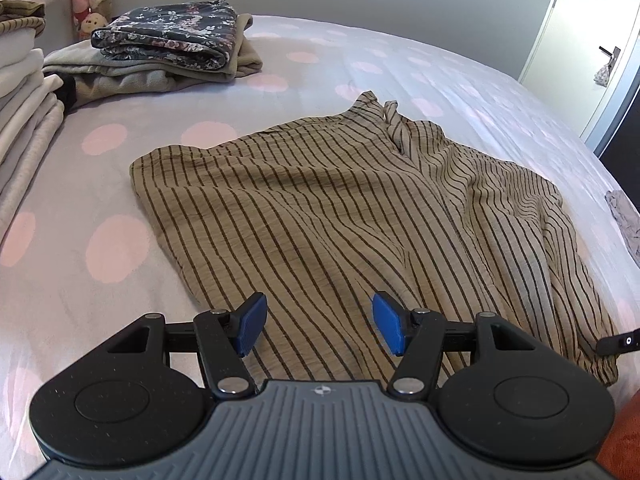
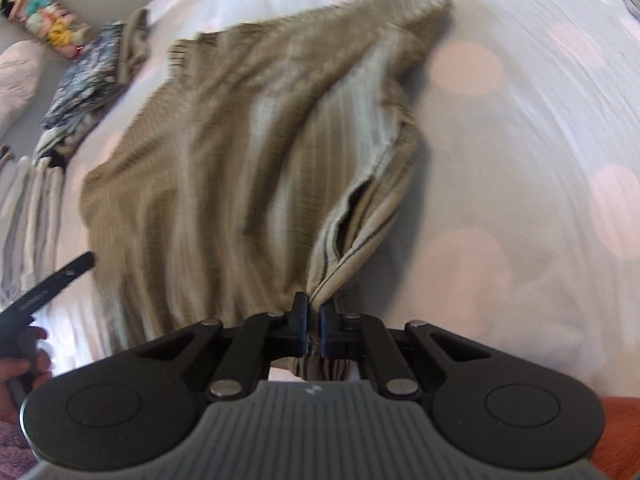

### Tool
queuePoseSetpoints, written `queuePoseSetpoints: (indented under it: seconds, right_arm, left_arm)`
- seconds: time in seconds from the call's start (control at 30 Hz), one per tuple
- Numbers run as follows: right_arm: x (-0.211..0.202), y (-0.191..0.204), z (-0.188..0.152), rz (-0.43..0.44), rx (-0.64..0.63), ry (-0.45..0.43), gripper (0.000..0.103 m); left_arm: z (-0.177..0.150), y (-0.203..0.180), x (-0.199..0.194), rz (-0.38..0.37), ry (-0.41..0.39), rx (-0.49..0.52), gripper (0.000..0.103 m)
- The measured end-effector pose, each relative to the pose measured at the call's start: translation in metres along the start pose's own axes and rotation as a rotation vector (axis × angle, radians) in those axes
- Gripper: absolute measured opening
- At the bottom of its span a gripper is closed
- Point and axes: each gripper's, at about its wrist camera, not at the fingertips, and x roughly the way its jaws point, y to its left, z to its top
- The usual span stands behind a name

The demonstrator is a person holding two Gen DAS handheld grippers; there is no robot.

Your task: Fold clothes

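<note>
A tan garment with thin dark stripes (image 1: 328,208) lies spread on the bed. My left gripper (image 1: 318,326) is open and empty, its blue pads just above the garment's near edge. My right gripper (image 2: 314,322) is shut on a bunched corner of the striped garment (image 2: 224,152) and lifts that part off the bed; this view is blurred by motion. The tip of the right gripper (image 1: 618,342) shows at the right edge of the left wrist view. The left gripper's finger (image 2: 52,280) shows at the left of the right wrist view.
The bed sheet (image 1: 100,184) is pale lilac with pink dots. A folded floral garment (image 1: 172,36) lies on folded grey clothes at the back left. A stack of folded pale clothes (image 1: 24,100) is at the far left. A small grey cloth (image 1: 626,220) lies at the right edge. A door (image 1: 592,40) stands at the right.
</note>
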Motion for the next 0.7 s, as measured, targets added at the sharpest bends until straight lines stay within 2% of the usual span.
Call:
queuePoseSetpoints:
  seconds: [0.17, 0.3, 0.53, 0.7]
  right_arm:
    - [-0.004, 0.046, 0.009, 0.061, -0.104, -0.027, 0.005]
    - [0.004, 0.091, 0.011, 0.103, -0.218, -0.016, 0.005]
    - [0.037, 0.150, -0.003, 0.198, -0.348, 0.074, 0.004]
    - [0.060, 0.170, -0.028, 0.252, -0.394, 0.156, 0.004]
  left_arm:
    - [0.001, 0.003, -0.003, -0.006, -0.011, -0.011, 0.057]
    - [0.002, 0.008, -0.005, -0.019, -0.018, -0.033, 0.057]
    - [0.003, 0.013, -0.007, -0.021, -0.023, -0.058, 0.057]
    - [0.003, 0.016, -0.007, -0.018, -0.027, -0.066, 0.057]
